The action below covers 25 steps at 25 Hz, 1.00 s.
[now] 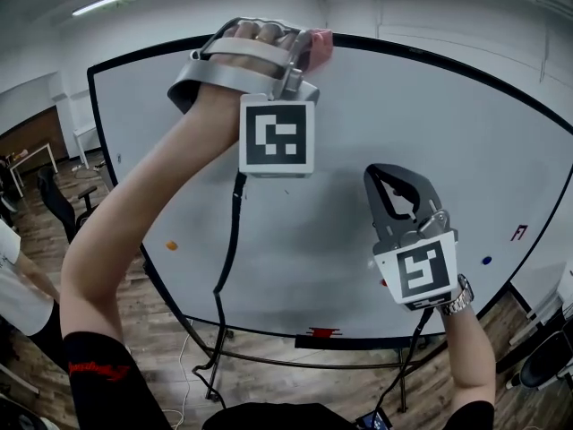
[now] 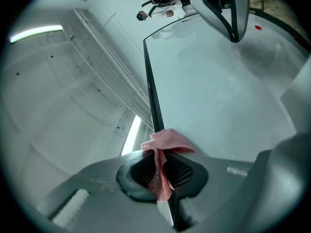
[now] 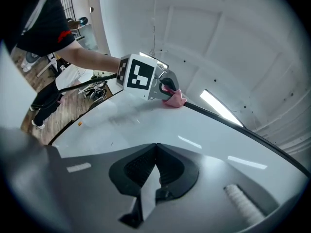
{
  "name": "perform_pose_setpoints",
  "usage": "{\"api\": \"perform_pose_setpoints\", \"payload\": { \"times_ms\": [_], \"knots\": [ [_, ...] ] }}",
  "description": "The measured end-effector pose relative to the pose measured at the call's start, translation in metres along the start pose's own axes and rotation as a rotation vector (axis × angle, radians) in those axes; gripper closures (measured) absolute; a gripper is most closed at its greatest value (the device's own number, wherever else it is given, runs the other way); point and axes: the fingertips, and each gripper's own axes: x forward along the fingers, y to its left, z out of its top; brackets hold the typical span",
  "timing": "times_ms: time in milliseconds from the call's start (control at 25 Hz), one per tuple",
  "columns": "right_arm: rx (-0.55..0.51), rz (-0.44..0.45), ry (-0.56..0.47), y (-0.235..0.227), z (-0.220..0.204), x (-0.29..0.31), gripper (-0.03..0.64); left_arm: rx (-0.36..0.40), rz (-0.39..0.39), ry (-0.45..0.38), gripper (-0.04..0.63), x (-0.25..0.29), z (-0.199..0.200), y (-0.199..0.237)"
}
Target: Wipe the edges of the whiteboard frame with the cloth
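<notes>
A large whiteboard (image 1: 376,133) with a thin black frame (image 1: 421,54) fills the head view. My left gripper (image 1: 309,47) is raised to the top edge and is shut on a pink cloth (image 1: 320,45), which presses on the frame. In the left gripper view the pink cloth (image 2: 165,147) hangs between the jaws, folded over the black frame (image 2: 150,91). My right gripper (image 1: 396,179) is lower, in front of the board's right half, shut with nothing held. The right gripper view shows the pink cloth (image 3: 174,99) on the frame (image 3: 228,125).
A small orange magnet (image 1: 171,245), a blue magnet (image 1: 486,261) and red marks (image 1: 323,333) sit on the board. The board's stand legs (image 1: 215,365) rest on a wooden floor. Black office chairs (image 1: 58,204) and a person (image 1: 18,280) are at the left.
</notes>
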Motion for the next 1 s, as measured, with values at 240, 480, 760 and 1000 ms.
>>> {"api": "perform_pose_setpoints", "payload": {
  "times_ms": [240, 480, 760, 1000],
  "knots": [
    [0.033, 0.006, -0.02, -0.018, -0.016, -0.007, 0.615, 0.017, -0.024, 0.019, 0.574, 0.009, 0.022, -0.003],
    [0.032, 0.018, -0.042, -0.03, -0.033, -0.012, 0.615, 0.034, -0.019, 0.037, 0.574, 0.015, 0.04, -0.003],
    [0.041, 0.03, -0.058, -0.029, -0.03, -0.013, 0.615, 0.054, -0.025, 0.066, 0.574, 0.012, 0.037, -0.001],
    [0.027, 0.037, -0.077, -0.037, -0.027, -0.02, 0.615, 0.055, -0.021, 0.083, 0.574, 0.011, 0.04, 0.003]
  ]
}}
